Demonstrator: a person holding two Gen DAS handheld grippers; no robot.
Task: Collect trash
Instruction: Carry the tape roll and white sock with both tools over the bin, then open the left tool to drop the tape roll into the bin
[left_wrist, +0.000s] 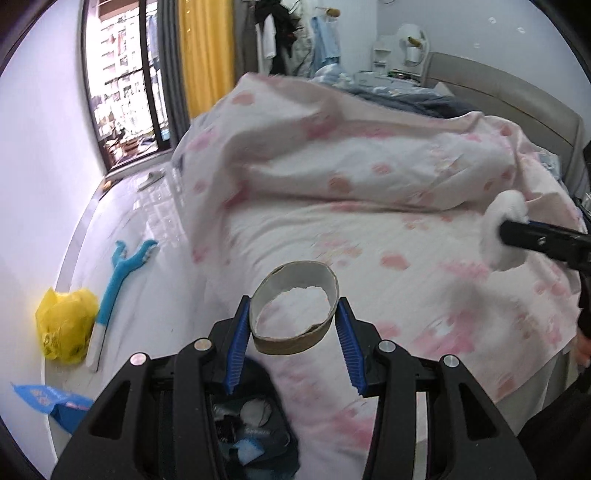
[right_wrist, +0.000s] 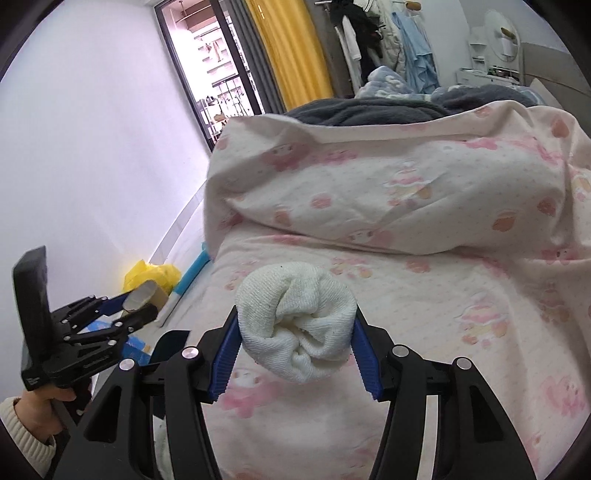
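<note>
My left gripper (left_wrist: 293, 325) is shut on a brown cardboard tube (left_wrist: 295, 310) and holds it in the air over the near edge of the bed, above a dark trash bin (left_wrist: 255, 424) with scraps inside. The left gripper also shows in the right wrist view (right_wrist: 142, 304), still with the cardboard tube (right_wrist: 146, 293). My right gripper (right_wrist: 295, 339) is shut on a white balled-up sock (right_wrist: 299, 325) held above the pink-patterned bed sheet (right_wrist: 424, 332). In the left wrist view the sock (left_wrist: 506, 225) and right gripper show at the far right.
A heaped pink duvet (left_wrist: 351, 155) covers the far bed. On the floor to the left lie a yellow plastic bag (left_wrist: 64, 325), a blue-and-white plush toy (left_wrist: 118, 280) and a blue packet (left_wrist: 48, 400). A white wall and a glass door stand at left.
</note>
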